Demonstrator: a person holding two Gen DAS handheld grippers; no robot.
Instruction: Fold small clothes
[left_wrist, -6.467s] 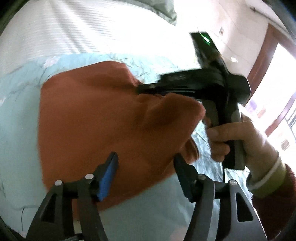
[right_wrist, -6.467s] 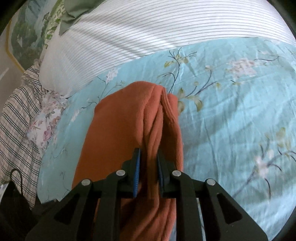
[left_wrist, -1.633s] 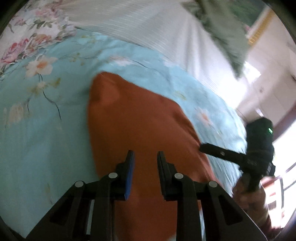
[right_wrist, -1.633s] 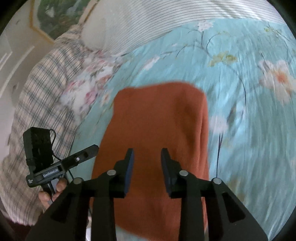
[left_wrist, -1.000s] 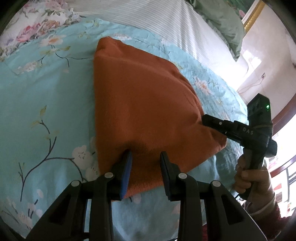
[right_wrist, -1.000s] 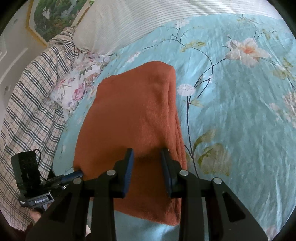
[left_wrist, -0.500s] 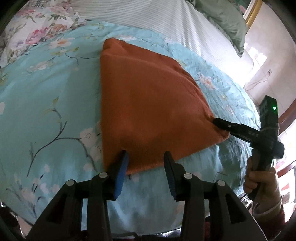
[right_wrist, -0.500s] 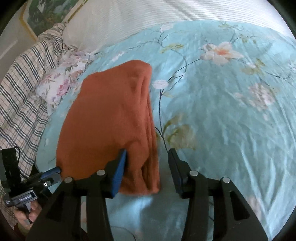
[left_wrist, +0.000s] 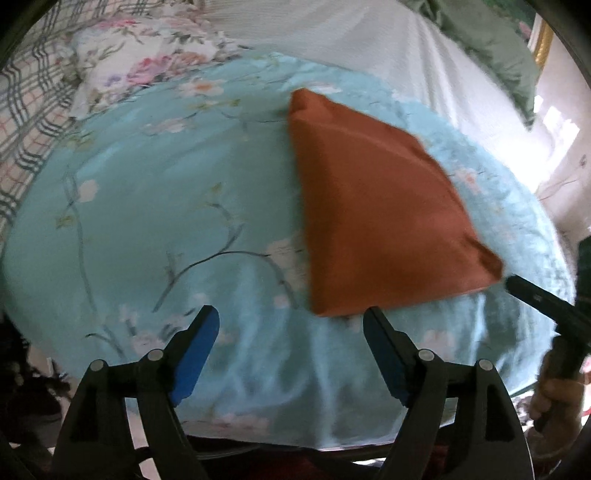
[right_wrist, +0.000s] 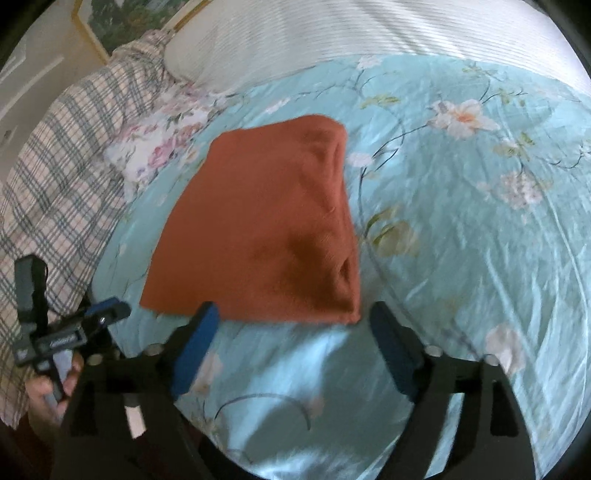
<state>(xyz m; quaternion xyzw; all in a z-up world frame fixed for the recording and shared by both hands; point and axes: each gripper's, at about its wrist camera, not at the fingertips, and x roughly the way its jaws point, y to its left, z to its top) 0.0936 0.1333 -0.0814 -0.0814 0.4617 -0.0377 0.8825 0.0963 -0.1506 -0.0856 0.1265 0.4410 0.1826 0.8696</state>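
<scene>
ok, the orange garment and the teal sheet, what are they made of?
Garment: looks like a soft matte knit or fleece; fuzzy surface, thick rounded fold edge, no sheen. Sheet: looks like a smooth woven fabric, perhaps satin-like cotton; printed flowers, fine creases, glossy highlights.

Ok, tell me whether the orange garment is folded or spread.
Folded: the orange garment lies as a compact block with stacked layers along its right edge, both claws open and clear.

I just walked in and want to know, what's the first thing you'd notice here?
The folded orange cloth jumps out first, lying flat in the middle of the light blue flowered bedsheet. Next come the two black grippers with blue-padded fingers: the left gripper and the right gripper are both wide open near the cloth's near edge, holding nothing. A checked blanket lies off to one side.
</scene>
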